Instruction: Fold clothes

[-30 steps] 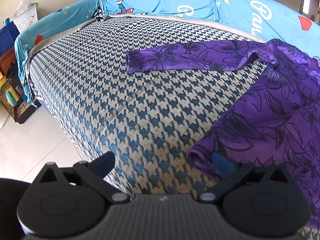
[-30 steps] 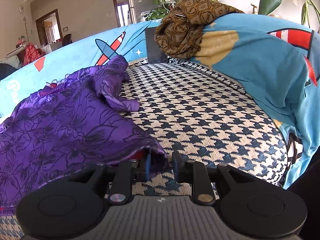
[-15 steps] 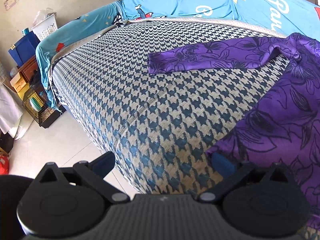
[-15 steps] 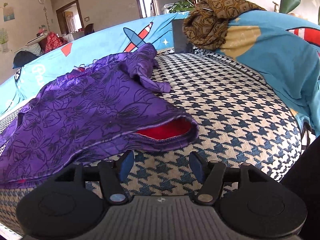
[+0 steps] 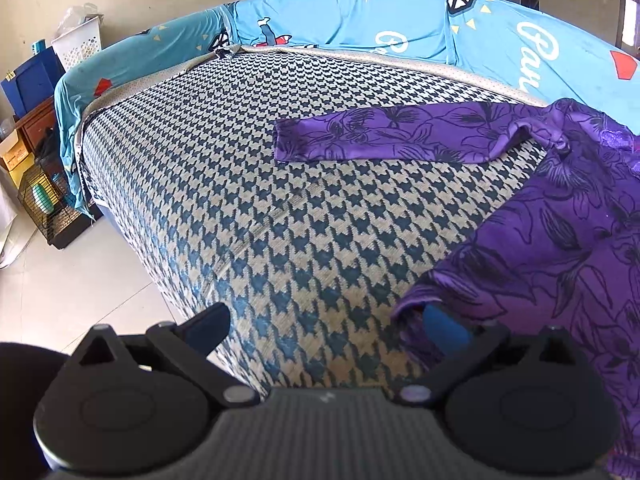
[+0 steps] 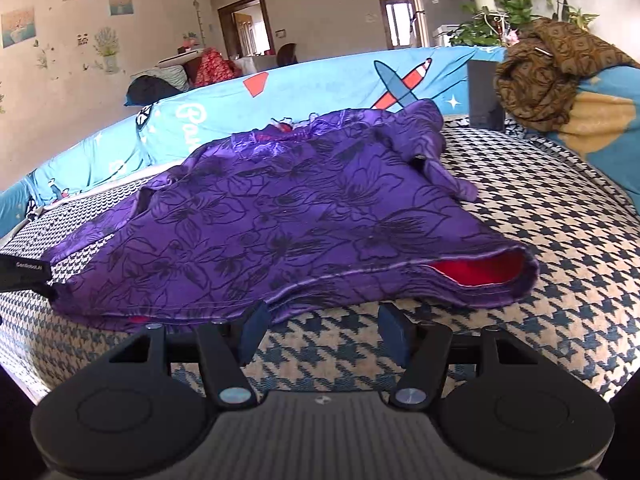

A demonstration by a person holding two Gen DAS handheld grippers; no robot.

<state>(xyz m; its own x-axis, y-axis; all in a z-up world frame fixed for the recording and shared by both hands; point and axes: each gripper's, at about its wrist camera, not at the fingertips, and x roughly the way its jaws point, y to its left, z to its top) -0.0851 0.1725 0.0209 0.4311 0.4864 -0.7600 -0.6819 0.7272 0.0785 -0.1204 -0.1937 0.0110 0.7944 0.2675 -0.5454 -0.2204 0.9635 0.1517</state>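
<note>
A purple floral top (image 6: pixel 304 216) with red lining lies spread on the houndstooth sofa seat (image 6: pixel 540 216). In the left wrist view the top (image 5: pixel 560 240) fills the right side, one sleeve (image 5: pixel 384 138) stretched flat to the left. My left gripper (image 5: pixel 328 326) is open wide at the hem's left corner; its right finger (image 5: pixel 444 326) touches the hem edge. My right gripper (image 6: pixel 324 330) is open and empty, just in front of the hem, apart from it. The hem's right corner (image 6: pixel 488 268) gapes and shows red.
A blue printed cover (image 5: pixel 360 20) drapes the sofa back and arms. A brown patterned cloth (image 6: pixel 552 68) is heaped on the right arm beside a dark box (image 6: pixel 484 96). A white basket (image 5: pixel 80 46), blue boxes and a wire cage (image 5: pixel 48 208) stand on the floor left.
My right gripper let go of the hem corner, opened and drew back and up. The left gripper stayed open at the left hem corner, shifting slightly.
</note>
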